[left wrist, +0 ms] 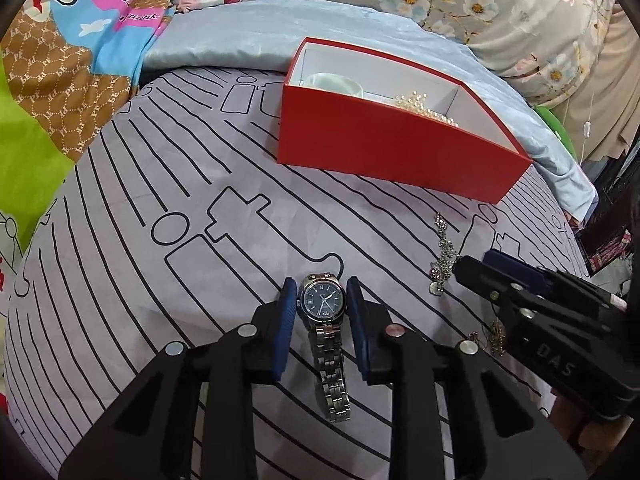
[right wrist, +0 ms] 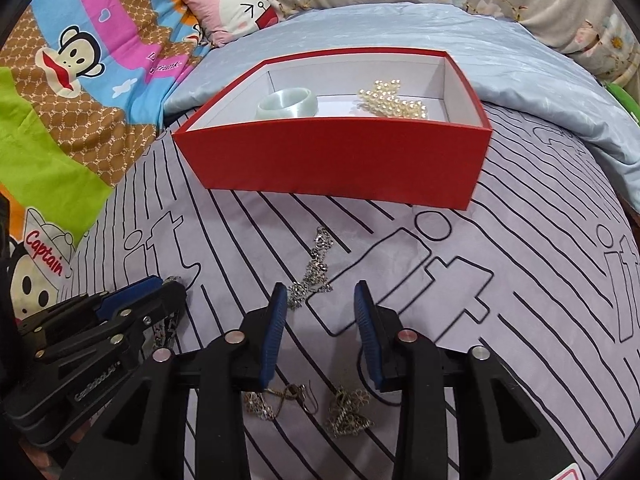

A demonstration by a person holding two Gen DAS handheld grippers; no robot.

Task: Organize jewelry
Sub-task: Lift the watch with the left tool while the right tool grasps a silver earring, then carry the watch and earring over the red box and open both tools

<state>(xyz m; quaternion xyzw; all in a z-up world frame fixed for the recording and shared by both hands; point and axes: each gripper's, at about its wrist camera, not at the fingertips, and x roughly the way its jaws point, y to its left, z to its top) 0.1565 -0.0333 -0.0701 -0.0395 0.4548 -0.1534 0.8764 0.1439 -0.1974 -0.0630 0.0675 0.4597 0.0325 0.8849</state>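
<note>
Red box (right wrist: 336, 160) sat open on the grey lined bedcover (left wrist: 160, 280), and inside it lay a pale green bangle (right wrist: 287, 103) beside a heap of pearl beads (right wrist: 394, 100). Down in front, the left gripper (left wrist: 322, 306) hovered with its jaws spread just wider than the watch (left wrist: 322, 304), blue pads either side of the dark dial, not pinching it, the steel strap trailing back between the fingers. Over to the right, the right gripper (right wrist: 321, 312) was wide open too, holding nothing. A silver chain (right wrist: 314, 272) stretched from near its left pad toward the box. Two gold-toned trinkets (right wrist: 348, 412) lay on the cover between its arms, near the camera.
</note>
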